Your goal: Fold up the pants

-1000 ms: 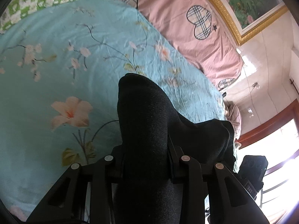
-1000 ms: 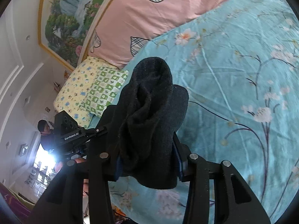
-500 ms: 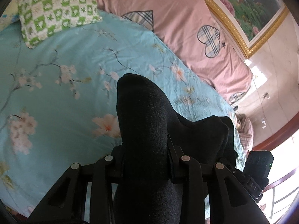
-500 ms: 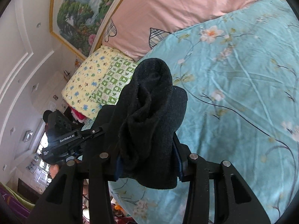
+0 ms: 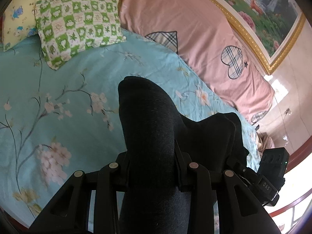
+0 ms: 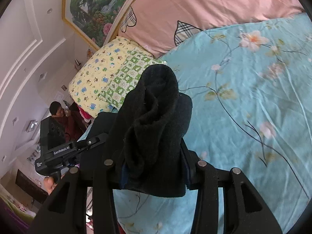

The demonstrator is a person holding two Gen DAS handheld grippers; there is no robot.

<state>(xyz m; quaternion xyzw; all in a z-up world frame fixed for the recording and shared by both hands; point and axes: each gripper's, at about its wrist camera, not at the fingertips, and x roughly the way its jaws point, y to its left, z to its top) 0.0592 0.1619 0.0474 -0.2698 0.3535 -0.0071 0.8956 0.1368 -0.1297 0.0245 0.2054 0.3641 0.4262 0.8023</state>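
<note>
Both grippers, left (image 5: pixel 151 167) and right (image 6: pixel 154 167), pinching black pants (image 5: pixel 148 128); pillows (image 5: pixel 78 31) now nearer than before. Right view alone: seated person (image 6: pixel 58 115).

Black pants (image 6: pixel 156 117) in right claw (image 6: pixel 154 167)

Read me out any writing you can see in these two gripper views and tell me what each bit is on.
"GenRobot.AI": white lettering on the black body of the left gripper, seen from the right wrist view.
"DAS": pale letters on the black body of the right gripper, seen from the left wrist view.
Small white label below "GenRobot.AI": too small to read.
</note>
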